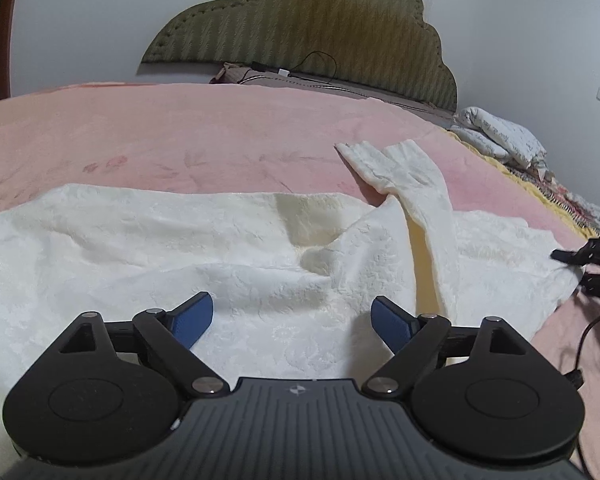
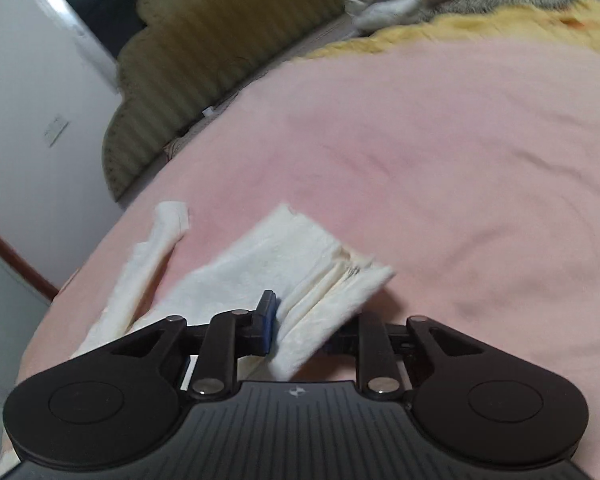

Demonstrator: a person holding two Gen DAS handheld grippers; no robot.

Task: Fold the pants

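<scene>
Across a pink blanket (image 1: 180, 136) covering a bed, a pair of white textured pants (image 1: 180, 248) is spread, rumpled into soft folds. Seen from the left wrist, the bulk of the cloth fills the near and left part of the bed, while a narrow strip of the same fabric (image 1: 400, 172) runs up toward the far right, ending in a flat end on the blanket. The left gripper (image 1: 292, 316) is held low over the cloth with its blue pads (image 1: 192, 320) spread wide, and nothing is caught between them. At the right edge of that view the right gripper (image 1: 592, 264) is seen at the corner of the fabric. From the right wrist view, a bunched, layered edge of the pants (image 2: 324, 304) is grasped between the narrowly set fingers of the right gripper (image 2: 304, 332), one blue pad (image 2: 269, 316) being pressed against the folds, the other hidden by the cloth. Beyond the blanket, an olive padded headboard (image 1: 300, 28) is set against a white wall (image 1: 100, 20), and crumpled white bedding (image 1: 504, 140) lies at the far right beside a yellow cover (image 2: 500, 28).
</scene>
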